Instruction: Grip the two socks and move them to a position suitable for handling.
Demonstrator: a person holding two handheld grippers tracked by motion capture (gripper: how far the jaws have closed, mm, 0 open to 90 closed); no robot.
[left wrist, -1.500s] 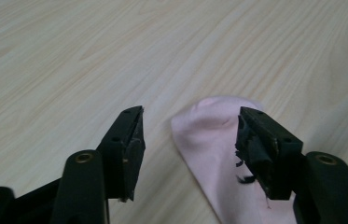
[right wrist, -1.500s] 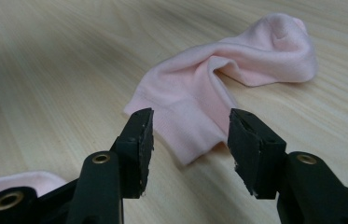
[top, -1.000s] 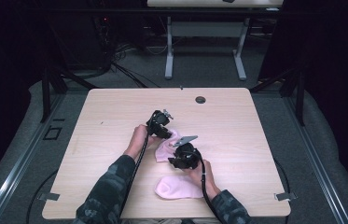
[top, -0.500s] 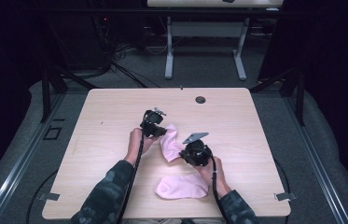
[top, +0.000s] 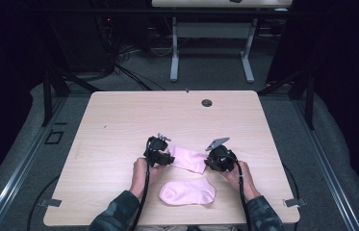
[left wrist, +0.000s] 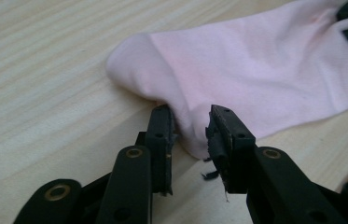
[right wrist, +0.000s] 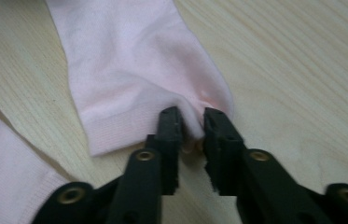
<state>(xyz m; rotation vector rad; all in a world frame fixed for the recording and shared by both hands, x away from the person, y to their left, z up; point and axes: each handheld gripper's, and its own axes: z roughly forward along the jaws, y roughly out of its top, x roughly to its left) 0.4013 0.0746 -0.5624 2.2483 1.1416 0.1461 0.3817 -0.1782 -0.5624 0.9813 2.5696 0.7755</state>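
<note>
**Pink sock stretched between two grippers**

Just below the middle of the high view, a pink sock [top: 187, 159] lies on the table [top: 119, 120], spanning from the left gripper [top: 166, 159] to the right gripper [top: 210, 162]. A second sock [top: 187, 192] lies flat below it, nearer the bottom edge of the frame and apart from both grippers.

In the left gripper view, the narrow jaws have a fold of the sock's [left wrist: 265, 70] rounded end between them at lower centre. They have just been opening, and the cloth looks loosely gripped at best. In the right gripper view the jaws also stand narrow, with a pinch of the sock's [right wrist: 129, 60] ribbed edge bunched between them. These too have just been opening.

The step in hand appears to be laying this sock out flat. To do it well, both ends should come down to the table with the fabric pulled straight, before the jaws let go fully. The grippers should then back away level along the sock's length, so no pad drags the cloth and wrinkles it again. Keeping clear of the sock below avoids disturbing it.
</note>
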